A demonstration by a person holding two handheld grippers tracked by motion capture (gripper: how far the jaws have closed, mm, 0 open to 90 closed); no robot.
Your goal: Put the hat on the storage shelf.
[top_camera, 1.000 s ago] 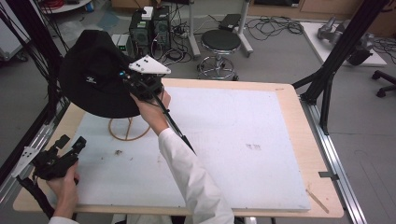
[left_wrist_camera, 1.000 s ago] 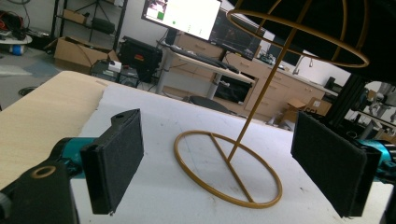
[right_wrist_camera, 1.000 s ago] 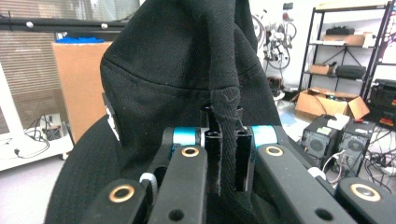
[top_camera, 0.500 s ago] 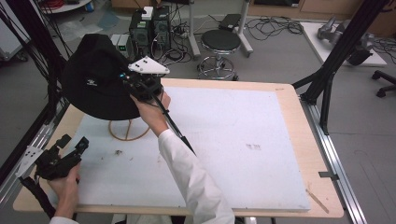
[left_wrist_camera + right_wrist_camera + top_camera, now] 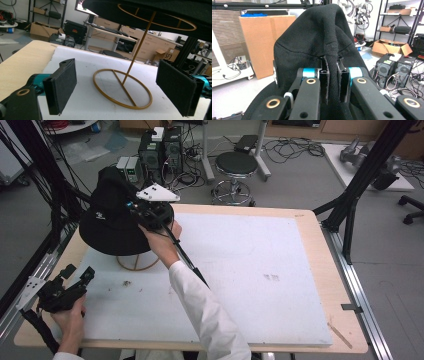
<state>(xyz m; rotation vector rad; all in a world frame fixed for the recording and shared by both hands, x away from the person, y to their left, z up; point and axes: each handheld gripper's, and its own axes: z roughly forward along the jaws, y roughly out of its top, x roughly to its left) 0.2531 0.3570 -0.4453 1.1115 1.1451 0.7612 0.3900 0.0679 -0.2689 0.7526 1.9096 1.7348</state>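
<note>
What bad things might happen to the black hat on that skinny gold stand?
The right gripper pinches only a fold of the black hat, and its jaws have just been opening slightly, so the cloth might slip free. The hat sits on a thin gold stand with one slanted rod; a sideways tug could tip it. The left gripper stands open, apart from the stand, so nothing steadies the base.

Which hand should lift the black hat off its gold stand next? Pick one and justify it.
Right. The right gripper is already at the black hat, its fingers pinching a fold of fabric. The left gripper sits open near the table's front edge, away from the gold stand.
</note>
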